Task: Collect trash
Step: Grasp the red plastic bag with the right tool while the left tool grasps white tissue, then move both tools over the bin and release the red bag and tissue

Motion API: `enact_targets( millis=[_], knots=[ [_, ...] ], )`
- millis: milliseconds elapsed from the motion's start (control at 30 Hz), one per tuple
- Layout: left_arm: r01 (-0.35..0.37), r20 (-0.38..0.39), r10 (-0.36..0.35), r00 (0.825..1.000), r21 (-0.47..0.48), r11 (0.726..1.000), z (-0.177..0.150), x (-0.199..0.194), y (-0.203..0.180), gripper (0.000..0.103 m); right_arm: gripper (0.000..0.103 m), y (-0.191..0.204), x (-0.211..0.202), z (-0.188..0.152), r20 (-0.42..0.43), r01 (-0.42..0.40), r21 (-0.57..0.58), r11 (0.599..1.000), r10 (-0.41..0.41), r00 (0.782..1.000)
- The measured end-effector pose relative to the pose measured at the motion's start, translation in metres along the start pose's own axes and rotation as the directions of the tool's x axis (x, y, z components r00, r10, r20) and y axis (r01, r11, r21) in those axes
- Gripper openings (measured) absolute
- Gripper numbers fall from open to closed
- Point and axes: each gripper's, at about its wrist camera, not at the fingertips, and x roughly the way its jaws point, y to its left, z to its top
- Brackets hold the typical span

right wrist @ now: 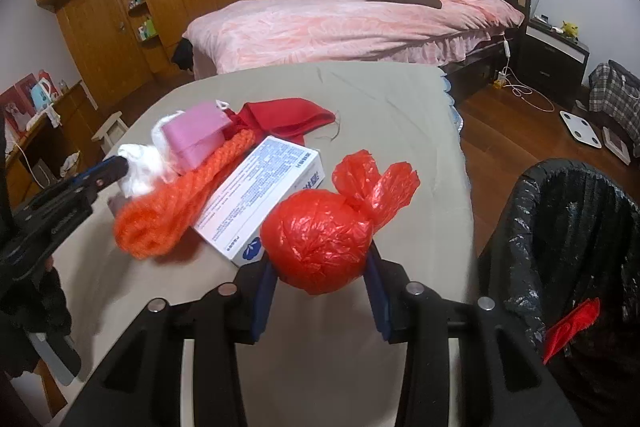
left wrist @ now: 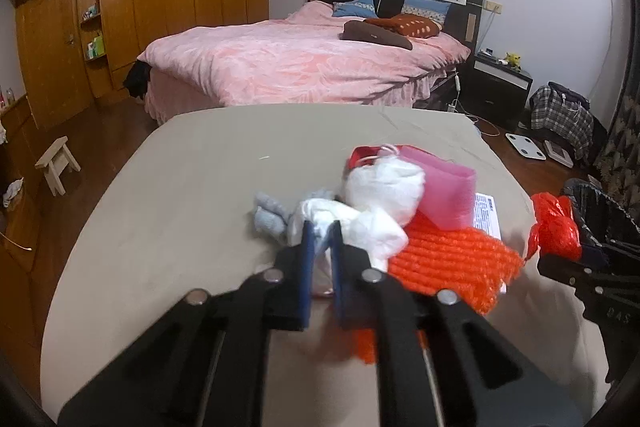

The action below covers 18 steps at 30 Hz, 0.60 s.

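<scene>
- Left gripper (left wrist: pixel 322 231) — blue pads closed on a fold of the crumpled white tissue wad (left wrist: pixel 360 223) at the near edge of the trash pile; in the right wrist view it enters from the left, its tip at the white wad (right wrist: pixel 138 167).
- Right gripper (right wrist: pixel 320 267) — pads pressed against both sides of a knotted red plastic bag (right wrist: pixel 320 235), held just beside the black-lined trash bin (right wrist: pixel 576 227); a red scrap (right wrist: pixel 572 323) lies in the bin.
- Trash pile on the beige-covered table (left wrist: pixel 192 187): an orange mesh wrap (left wrist: pixel 452 259), a pink foam piece (left wrist: pixel 444 191), a white printed box (right wrist: pixel 260 195), a small grey cloth lump (left wrist: pixel 268 215), and a red fabric piece (right wrist: pixel 288 119) at the far side.
- Background — a bed with a pink cover (left wrist: pixel 288 63).
</scene>
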Motion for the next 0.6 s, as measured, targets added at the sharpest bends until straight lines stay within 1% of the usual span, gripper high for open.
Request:
enact_targets(
  millis=[300,600],
  knots=[
    [0.014,0.027,-0.013,1.0,-0.02,1.0,-0.007,-0.03,0.003,0.007,0.041,0.002,-0.015,-0.001,0.019,-0.01,-0.005,1.0,0.01,1.0],
    [0.031,0.095,-0.029,0.995,-0.022,0.999,0.006,-0.071,-0.008,0.007,0.041,0.004,-0.05,0.006,0.088,-0.017,-0.02,1.0,0.018,0.996]
  ],
)
